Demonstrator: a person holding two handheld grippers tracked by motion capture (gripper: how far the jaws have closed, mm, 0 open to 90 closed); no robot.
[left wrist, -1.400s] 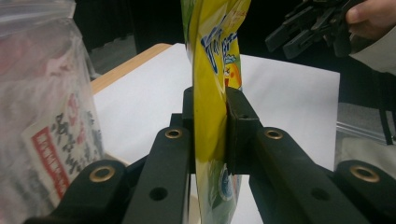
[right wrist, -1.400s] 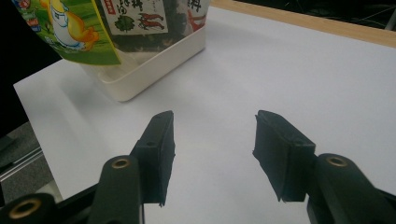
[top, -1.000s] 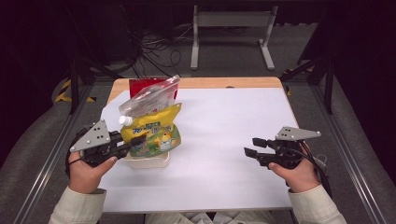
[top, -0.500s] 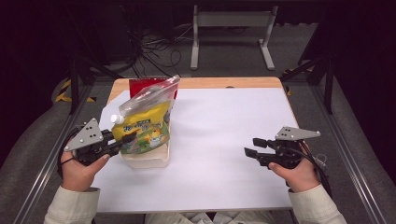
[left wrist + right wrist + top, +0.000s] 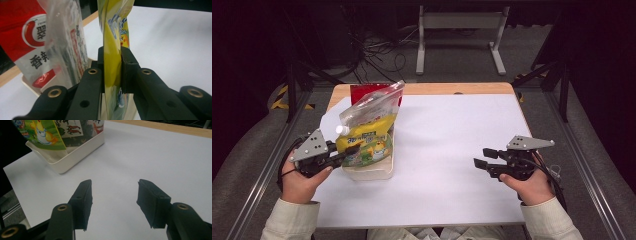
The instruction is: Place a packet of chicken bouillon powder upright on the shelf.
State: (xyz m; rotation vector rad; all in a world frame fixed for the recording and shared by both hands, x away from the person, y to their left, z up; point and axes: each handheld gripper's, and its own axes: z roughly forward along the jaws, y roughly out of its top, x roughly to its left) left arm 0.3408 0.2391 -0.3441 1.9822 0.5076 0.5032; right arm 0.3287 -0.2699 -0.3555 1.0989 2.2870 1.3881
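Near the left edge of the surface (image 5: 452,165), the yellow pouch (image 5: 369,140) stands in a white tray (image 5: 371,172) and is pinched flat by the left claw (image 5: 112,65). It should be lifted straight up and slowly, so the clear bag (image 5: 372,105) and tray are not dragged. The right claw (image 5: 113,202) is held half open with nothing in it, well apart near the right edge, ready to help.

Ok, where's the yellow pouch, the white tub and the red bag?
yellow pouch (image 5: 371,142): high view, printed front.
white tub (image 5: 75,155): right gripper view, side wall.
red bag (image 5: 20,30): left gripper view, printed front.
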